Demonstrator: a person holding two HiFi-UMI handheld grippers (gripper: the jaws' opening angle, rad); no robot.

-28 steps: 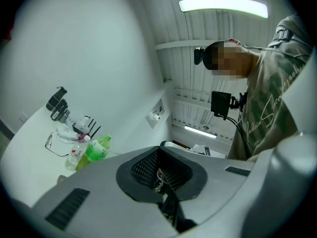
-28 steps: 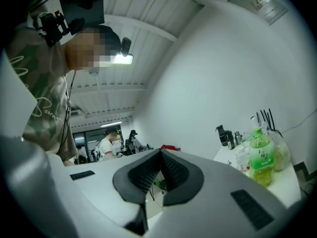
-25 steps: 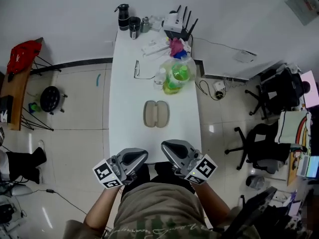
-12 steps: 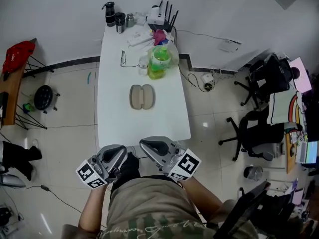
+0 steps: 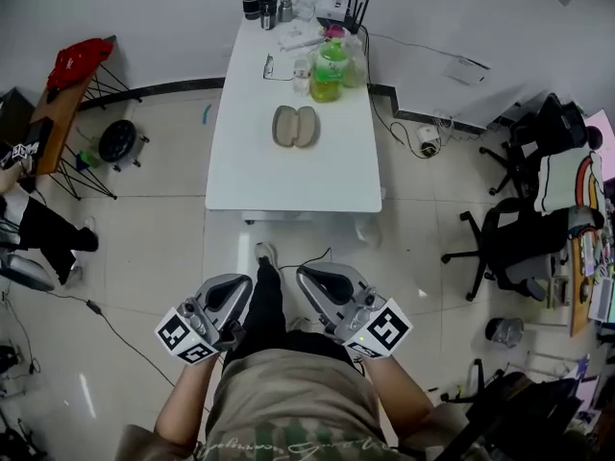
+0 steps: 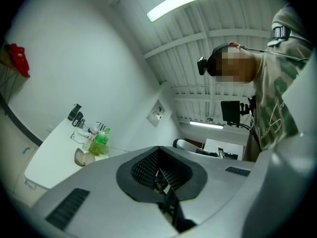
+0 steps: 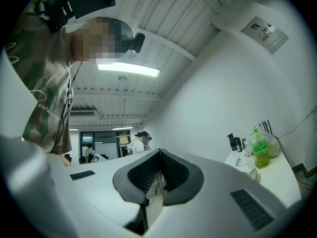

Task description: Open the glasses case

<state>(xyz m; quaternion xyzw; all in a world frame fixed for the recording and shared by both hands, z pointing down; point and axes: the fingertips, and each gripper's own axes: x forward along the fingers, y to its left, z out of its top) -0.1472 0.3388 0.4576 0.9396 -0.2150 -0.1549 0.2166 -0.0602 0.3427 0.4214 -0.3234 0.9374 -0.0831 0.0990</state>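
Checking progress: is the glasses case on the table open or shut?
Open, it seems: the glasses case lies spread flat on the white table, two oval halves side by side in the head view.

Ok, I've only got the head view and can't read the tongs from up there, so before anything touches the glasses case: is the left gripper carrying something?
Observer: No. In the left gripper view the left gripper has its tongs pressed together with nothing between them.
Operator: And the right one?
Observer: The right gripper view shows the right gripper with its tongs shut and empty.
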